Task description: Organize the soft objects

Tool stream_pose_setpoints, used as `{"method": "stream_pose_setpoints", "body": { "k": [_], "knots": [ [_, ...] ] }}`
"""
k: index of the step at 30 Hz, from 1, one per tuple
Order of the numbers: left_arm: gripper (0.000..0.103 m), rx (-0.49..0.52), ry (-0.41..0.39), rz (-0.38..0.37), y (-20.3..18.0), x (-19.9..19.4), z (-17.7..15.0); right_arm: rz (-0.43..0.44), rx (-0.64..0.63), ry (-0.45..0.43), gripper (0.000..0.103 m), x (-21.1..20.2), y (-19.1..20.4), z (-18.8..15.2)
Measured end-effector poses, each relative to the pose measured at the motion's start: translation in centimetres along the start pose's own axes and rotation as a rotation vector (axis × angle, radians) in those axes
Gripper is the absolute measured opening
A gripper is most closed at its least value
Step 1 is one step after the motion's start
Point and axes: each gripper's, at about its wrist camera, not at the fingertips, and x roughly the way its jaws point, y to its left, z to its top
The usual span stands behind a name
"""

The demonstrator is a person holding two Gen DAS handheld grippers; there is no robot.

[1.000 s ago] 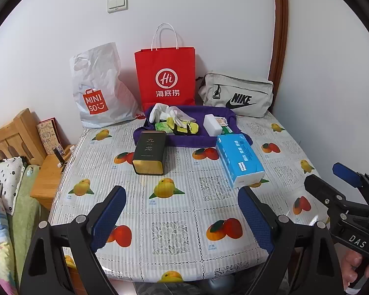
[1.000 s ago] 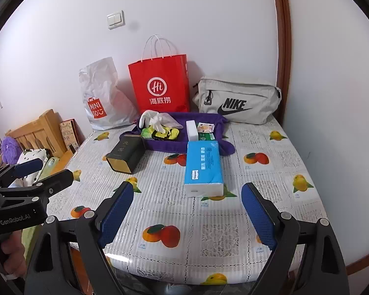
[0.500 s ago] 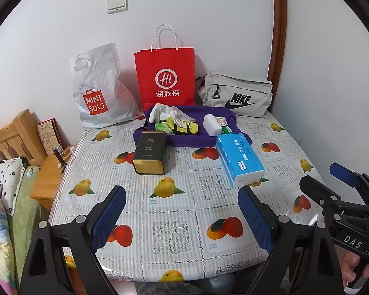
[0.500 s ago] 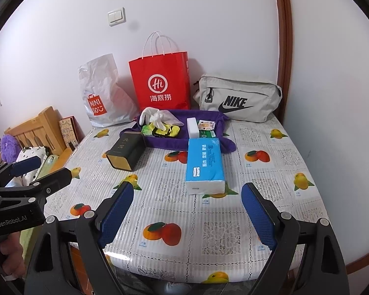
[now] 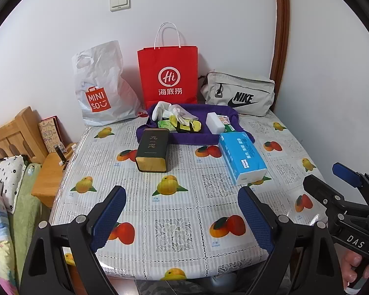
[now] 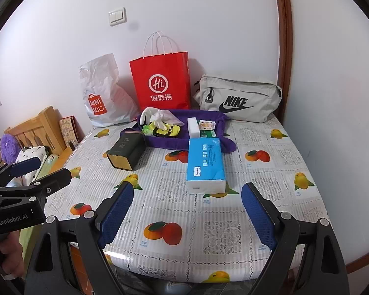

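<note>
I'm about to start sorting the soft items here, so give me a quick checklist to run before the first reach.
1. Left claw open and empty: ok.
2. Right claw open and empty: ok.
3. Blue tissue pack lying flat, clear of both claws: ok.
4. White gloves reachable on the purple cloth: ok.
5. Dark tin clear of the cloth: not ok, its far end is at the cloth's edge.
6. What the bags hold: cannot tell.
</note>
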Motion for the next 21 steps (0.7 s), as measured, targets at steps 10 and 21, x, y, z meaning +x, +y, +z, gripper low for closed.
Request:
{"method": "stream_pose_setpoints", "body": {
  "k": [10, 21],
  "knots": [
    [0.092, 0.008, -0.007, -0.002, -0.14, -0.29, -0.16, -0.002, -0.006, 0.002, 0.089, -0.08, 0.23, -0.07],
    [0.092, 0.009, -0.008, -0.006, -0.13, -0.31, -0.14, -0.003, -0.007, 0.003, 0.089, -0.20, 0.42, -0.30]
  ]
}}
